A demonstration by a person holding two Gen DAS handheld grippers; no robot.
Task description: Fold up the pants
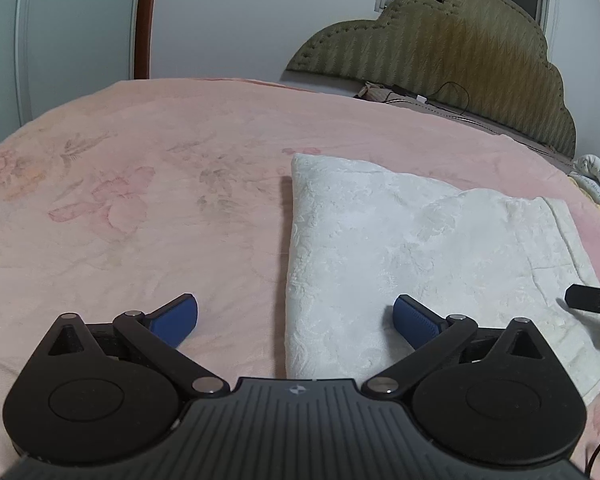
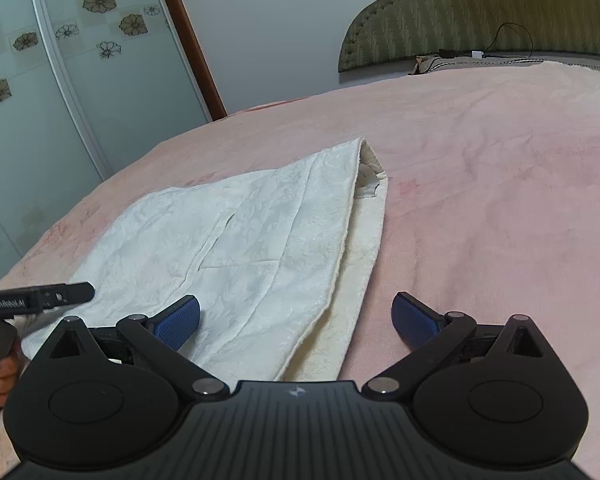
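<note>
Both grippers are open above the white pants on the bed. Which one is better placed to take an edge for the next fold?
Probably the left gripper: its open jaws straddle the near left edge of the white pants. The right gripper also straddles an edge, the layered one, which is likely harder to pinch cleanly.

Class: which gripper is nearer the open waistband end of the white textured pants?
Right. The right gripper straddles the long edge leading to the waistband end of the white textured pants; the left gripper straddles the opposite fold.
</note>
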